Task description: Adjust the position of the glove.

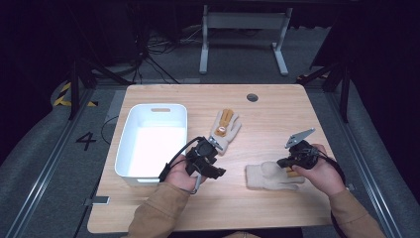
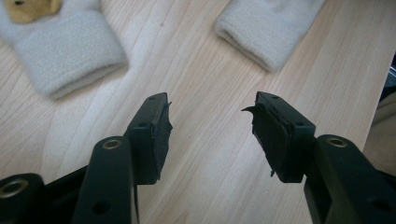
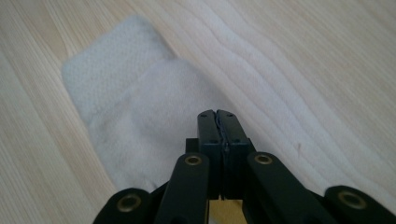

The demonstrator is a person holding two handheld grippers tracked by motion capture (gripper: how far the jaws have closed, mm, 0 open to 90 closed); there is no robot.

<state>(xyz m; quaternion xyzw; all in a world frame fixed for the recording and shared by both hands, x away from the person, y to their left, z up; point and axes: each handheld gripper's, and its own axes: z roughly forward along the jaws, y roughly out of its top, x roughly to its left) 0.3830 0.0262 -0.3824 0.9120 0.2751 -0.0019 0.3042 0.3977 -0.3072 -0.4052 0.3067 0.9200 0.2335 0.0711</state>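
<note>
Two cream knitted gloves lie on the wooden table (image 1: 277, 114). One glove (image 1: 225, 130), with tan fingers and a small patch, rests at the middle; its cuff (image 2: 70, 51) shows in the left gripper view. The second glove (image 1: 267, 176) lies at the front right, cuff (image 2: 266, 28) pointing left. My left gripper (image 1: 219, 171) hovers between the two cuffs, open (image 2: 210, 105) with bare wood between its jaws. Over the finger end of the second glove (image 3: 135, 107) is my right gripper (image 1: 282, 162), its jaws pressed shut (image 3: 218, 114) with nothing visible between the tips.
A white plastic bin (image 1: 130, 144) stands at the table's left, just beside my left hand. A round cable hole (image 1: 252, 97) sits near the far edge. The far half and the right side of the table are bare wood.
</note>
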